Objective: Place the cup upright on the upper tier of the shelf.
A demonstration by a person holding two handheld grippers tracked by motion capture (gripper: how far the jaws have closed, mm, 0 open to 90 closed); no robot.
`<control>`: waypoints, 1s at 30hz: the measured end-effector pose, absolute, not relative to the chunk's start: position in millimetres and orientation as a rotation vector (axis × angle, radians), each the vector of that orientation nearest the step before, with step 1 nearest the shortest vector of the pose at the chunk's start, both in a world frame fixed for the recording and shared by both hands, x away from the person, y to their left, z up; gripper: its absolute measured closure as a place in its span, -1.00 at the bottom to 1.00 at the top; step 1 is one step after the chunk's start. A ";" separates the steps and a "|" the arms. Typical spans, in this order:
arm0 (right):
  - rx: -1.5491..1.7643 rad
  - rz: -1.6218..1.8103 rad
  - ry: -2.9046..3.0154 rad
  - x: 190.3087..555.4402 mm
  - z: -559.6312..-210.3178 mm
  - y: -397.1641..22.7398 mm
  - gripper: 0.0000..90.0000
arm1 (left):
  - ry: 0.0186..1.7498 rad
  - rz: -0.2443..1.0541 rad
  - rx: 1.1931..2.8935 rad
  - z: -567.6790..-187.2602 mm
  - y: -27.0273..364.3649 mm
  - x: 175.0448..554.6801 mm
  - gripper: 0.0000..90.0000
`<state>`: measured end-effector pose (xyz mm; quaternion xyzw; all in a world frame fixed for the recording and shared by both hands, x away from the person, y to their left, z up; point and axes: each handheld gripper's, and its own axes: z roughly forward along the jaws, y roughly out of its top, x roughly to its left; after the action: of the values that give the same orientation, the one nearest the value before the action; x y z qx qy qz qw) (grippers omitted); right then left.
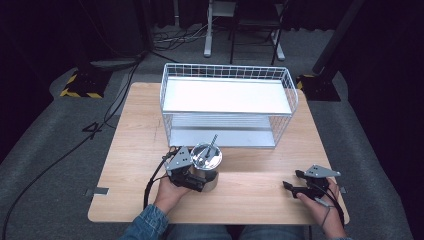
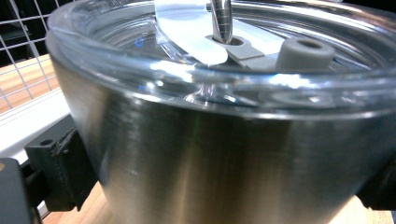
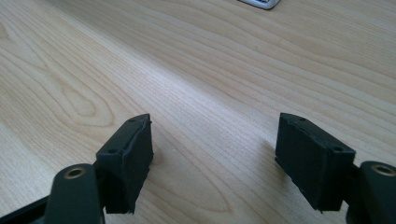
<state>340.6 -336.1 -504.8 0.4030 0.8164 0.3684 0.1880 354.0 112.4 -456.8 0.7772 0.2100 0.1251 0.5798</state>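
A stainless steel tumbler (image 1: 206, 162) with a clear lid (image 2: 140, 51) and a metal straw (image 1: 213, 141) stands on the wooden table (image 1: 135, 150), just in front of the wire rack. My left gripper (image 1: 204, 181) comes at it from the near left, one jaw on each side of the steel wall (image 2: 224, 158), shut on it. The straw (image 2: 222, 18) passes through a grey slider in the lid. At the table's right front, my right gripper (image 1: 291, 179) rests low over bare wood, open, nothing between its fingers (image 3: 128, 158).
A white wire two-shelf rack (image 1: 227, 105) stands at the back middle of the table, both shelves bare. Its corner (image 3: 259, 3) lies ahead of the right gripper. Cables run over the grey floor at the left, and a chair stands beyond the table.
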 end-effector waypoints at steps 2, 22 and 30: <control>1.133 1.037 2.297 340.5 -504.8 -336.1 -0.38 | 0.491 0.295 1.818 -456.6 112.4 353.8 -0.93; 1.125 1.046 2.299 339.5 -504.6 -335.3 -0.29 | 0.520 0.281 1.826 -452.7 115.5 355.0 -0.92; 1.125 1.047 2.299 339.6 -504.6 -335.4 -0.29 | 0.507 0.287 1.821 -437.0 120.3 354.5 -0.92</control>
<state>339.6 -335.4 -504.6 0.3997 0.8167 0.3718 0.1869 354.5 120.3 -437.0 0.7779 0.2164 0.1226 0.5771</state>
